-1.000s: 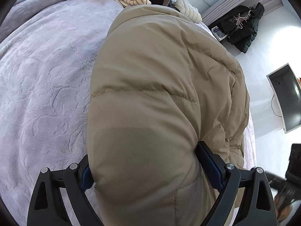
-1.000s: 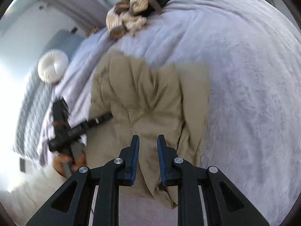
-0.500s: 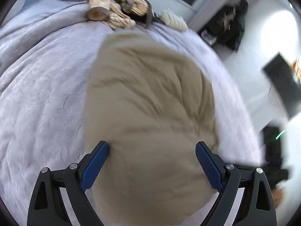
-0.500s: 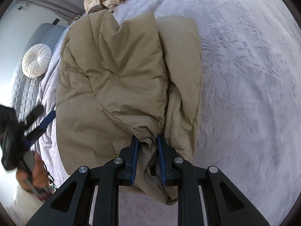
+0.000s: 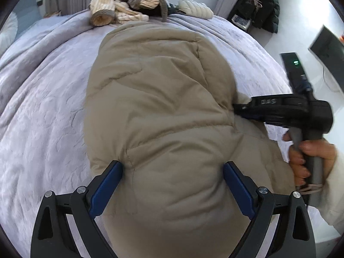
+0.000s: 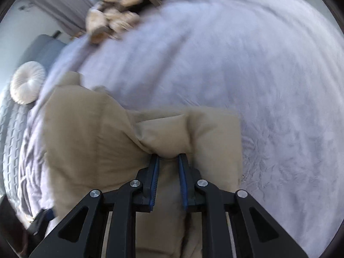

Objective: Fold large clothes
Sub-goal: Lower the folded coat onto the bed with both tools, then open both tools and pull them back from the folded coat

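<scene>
A large beige puffer jacket (image 5: 159, 111) lies bunched lengthwise on the lavender bed cover (image 5: 43, 111). My left gripper (image 5: 172, 172) is wide open, its blue pads on either side of the jacket's near end, not closed on it. My right gripper (image 6: 168, 161) is shut on a fold of the jacket (image 6: 90, 133) at its edge. In the left wrist view the right gripper (image 5: 238, 108), held by a hand, reaches into the jacket's right side.
A pile of striped and cream clothes (image 5: 126, 6) lies at the far end of the bed. A round white cushion (image 6: 26, 81) sits on a grey sofa at left. A dark coat (image 5: 262, 2) and a monitor (image 5: 326, 49) stand at right.
My right gripper has closed on a fold of the jacket and pulled it across. My left gripper has stayed open and drawn back, so more of the jacket shows.
</scene>
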Demonstrator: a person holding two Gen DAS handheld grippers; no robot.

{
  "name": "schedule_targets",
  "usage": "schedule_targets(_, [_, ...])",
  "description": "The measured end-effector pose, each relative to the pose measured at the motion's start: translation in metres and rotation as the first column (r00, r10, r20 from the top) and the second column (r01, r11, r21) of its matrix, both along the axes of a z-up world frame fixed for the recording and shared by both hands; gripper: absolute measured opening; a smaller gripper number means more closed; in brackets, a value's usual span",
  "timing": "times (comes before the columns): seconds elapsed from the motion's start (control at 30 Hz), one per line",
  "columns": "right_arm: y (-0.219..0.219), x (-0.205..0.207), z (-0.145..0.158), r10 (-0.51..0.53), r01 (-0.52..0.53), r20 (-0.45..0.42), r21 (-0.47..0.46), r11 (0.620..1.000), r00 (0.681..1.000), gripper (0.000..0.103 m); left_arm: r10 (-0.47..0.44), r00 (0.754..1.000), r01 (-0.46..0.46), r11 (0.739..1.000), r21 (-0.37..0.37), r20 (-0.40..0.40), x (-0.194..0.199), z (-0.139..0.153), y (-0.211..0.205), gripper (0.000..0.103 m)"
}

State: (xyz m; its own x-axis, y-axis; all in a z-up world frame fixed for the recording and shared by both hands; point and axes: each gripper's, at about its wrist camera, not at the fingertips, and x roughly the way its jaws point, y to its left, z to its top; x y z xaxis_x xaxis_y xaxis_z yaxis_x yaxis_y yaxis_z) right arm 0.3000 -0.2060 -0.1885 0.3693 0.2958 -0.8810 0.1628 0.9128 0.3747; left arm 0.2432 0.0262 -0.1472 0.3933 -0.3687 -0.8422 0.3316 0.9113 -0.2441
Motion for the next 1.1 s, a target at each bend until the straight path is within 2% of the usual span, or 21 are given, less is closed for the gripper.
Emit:
schedule_targets(0.1, [-0.010, -0.001, -0.018, -0.008, 0.008, 0.004, 0.041, 0.999, 1.000, 0.018, -0.016, 1.000, 0.016, 0.999, 0.034, 0.014, -0.001, -0.003, -0.011, 0.099])
schedule_targets(0.23, [-0.015, -0.002, -0.028, -0.026, 0.026, -0.006, 0.075, 0.997, 1.000, 0.018, -0.015, 1.000, 0.015, 0.999, 0.045, 0.008, 0.000, -0.004, -0.013, 0.099])
schedule_targets(0.47, [-0.011, -0.004, -0.013, -0.026, 0.027, -0.019, 0.050, 0.998, 0.999, 0.022, -0.002, 1.000, 0.003, 0.999, 0.053, -0.011, 0.001, 0.001, -0.008, 0.099])
schedule_targets(0.63, [-0.006, -0.013, 0.009, -0.022, 0.022, -0.022, 0.023, 0.999, 1.000, 0.022, 0.021, 0.999, -0.020, 0.999, 0.044, -0.025, 0.005, 0.008, 0.001, 0.099])
schedule_targets(0.83, [0.004, -0.030, 0.045, 0.010, -0.010, -0.003, 0.013, 1.000, 1.000, 0.023, 0.050, 0.998, -0.050, 0.999, 0.001, -0.045, 0.007, 0.031, 0.018, 0.099])
schedule_targets(0.97, [0.008, -0.053, 0.069, 0.002, -0.002, 0.010, 0.009, 1.000, 1.000, 0.039, 0.059, 0.997, -0.058, 0.998, 0.012, -0.047, 0.001, 0.049, 0.027, 0.099])
schedule_targets(1.1, [0.014, -0.078, 0.091, 0.008, -0.008, -0.005, -0.001, 1.000, 1.000, 0.039, 0.074, 0.994, -0.071, 0.997, 0.035, -0.078, -0.015, 0.064, 0.037, 0.099])
